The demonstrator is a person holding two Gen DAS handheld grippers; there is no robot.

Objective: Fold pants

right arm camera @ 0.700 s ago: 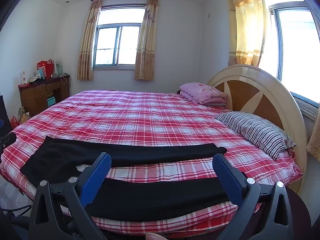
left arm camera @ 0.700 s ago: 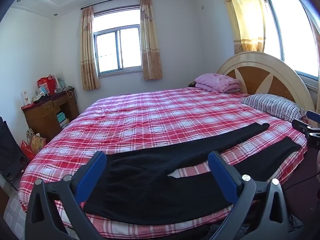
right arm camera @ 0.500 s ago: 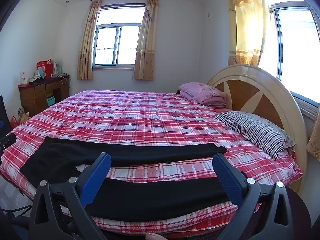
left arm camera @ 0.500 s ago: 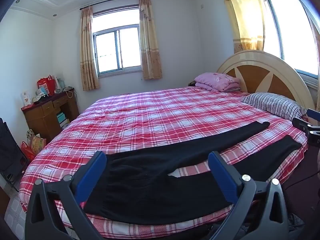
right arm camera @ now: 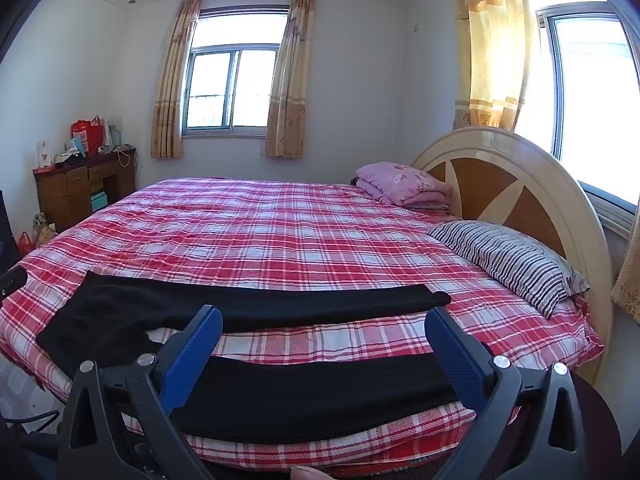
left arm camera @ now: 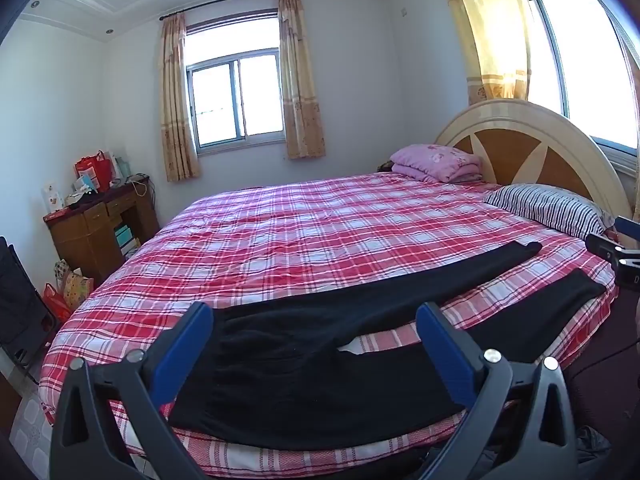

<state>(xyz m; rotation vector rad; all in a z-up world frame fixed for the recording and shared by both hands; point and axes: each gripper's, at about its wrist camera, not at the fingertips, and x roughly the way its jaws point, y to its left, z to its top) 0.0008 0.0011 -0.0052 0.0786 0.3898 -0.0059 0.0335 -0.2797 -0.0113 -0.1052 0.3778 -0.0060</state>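
Observation:
Black pants [left arm camera: 304,364] lie flat along the near edge of the red plaid bed [left arm camera: 320,232], waist to the left, two legs spread apart to the right. In the right wrist view the pants [right arm camera: 280,384] show the near leg across the front and the far leg behind it. My left gripper [left arm camera: 316,320] is open and empty, held in front of the waist and crotch. My right gripper [right arm camera: 324,320] is open and empty, in front of the near leg. The right gripper also shows at the right edge of the left wrist view [left arm camera: 616,252].
A striped pillow [right arm camera: 516,264] and a folded pink blanket [right arm camera: 404,184] lie by the round headboard [right arm camera: 520,184] on the right. A wooden desk [left arm camera: 96,228] with clutter stands at the far left wall. Bags [left arm camera: 68,288] sit on the floor beside it.

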